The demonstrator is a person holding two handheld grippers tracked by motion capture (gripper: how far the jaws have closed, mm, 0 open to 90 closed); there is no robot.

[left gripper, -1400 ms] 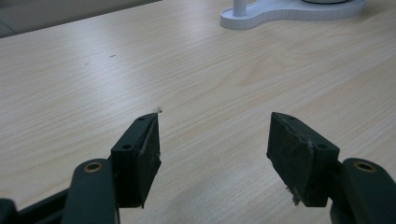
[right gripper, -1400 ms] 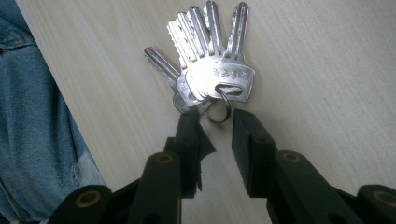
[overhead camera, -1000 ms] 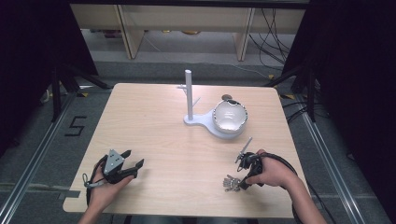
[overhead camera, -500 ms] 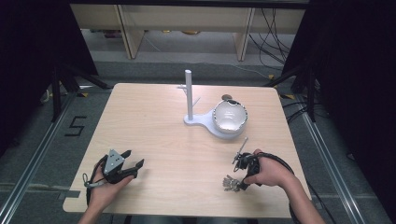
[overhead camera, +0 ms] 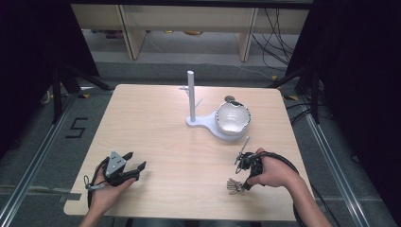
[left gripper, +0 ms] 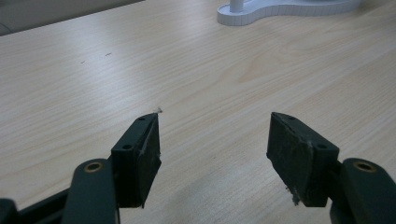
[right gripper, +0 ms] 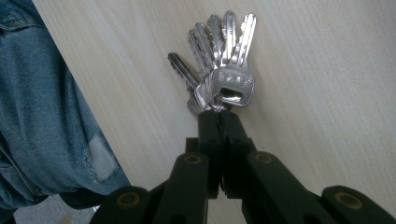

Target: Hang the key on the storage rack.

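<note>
Near the front right edge of the pale wooden surface (overhead camera: 156, 127) lies a bunch of keys (right gripper: 219, 70): several silvery metal keys, blades fanned out like fingers, joined at a ring. Its jaws having just closed, the right gripper (right gripper: 218, 116) is clamped together on the keys at that ring end. Resting at the front left, the left gripper (left gripper: 212, 140) has its jaws apart, with bare wood between them.

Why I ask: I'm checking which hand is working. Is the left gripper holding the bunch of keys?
No, the left gripper stands open over bare table, while the right gripper pinches the keys.
</note>
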